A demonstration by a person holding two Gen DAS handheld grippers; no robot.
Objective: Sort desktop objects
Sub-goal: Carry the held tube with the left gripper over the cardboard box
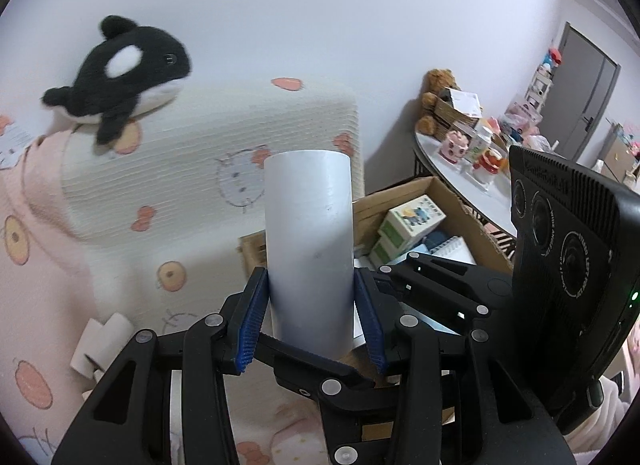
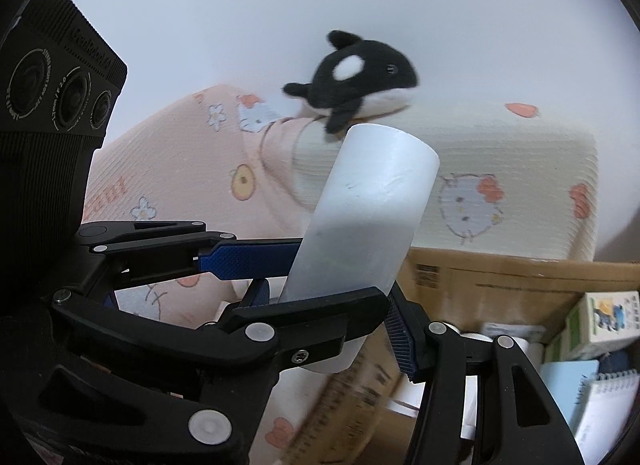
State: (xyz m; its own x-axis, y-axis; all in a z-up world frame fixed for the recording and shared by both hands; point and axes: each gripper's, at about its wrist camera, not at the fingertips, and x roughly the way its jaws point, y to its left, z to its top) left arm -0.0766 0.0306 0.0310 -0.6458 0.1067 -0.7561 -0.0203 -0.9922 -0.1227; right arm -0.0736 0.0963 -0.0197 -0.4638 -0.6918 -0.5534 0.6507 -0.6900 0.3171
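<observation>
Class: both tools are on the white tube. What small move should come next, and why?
Probably carry the white tube on toward the cardboard box: left tool and right tool both clamp it in the air, and the box already holds sorted items.

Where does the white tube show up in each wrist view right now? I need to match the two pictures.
Left wrist: white tube stands upright at centre, clamped by the left gripper.
Right wrist: white tube leans right at centre, the left gripper's blue pad against its left side.
Shared landmark: orca plush atop the cushion.
</observation>
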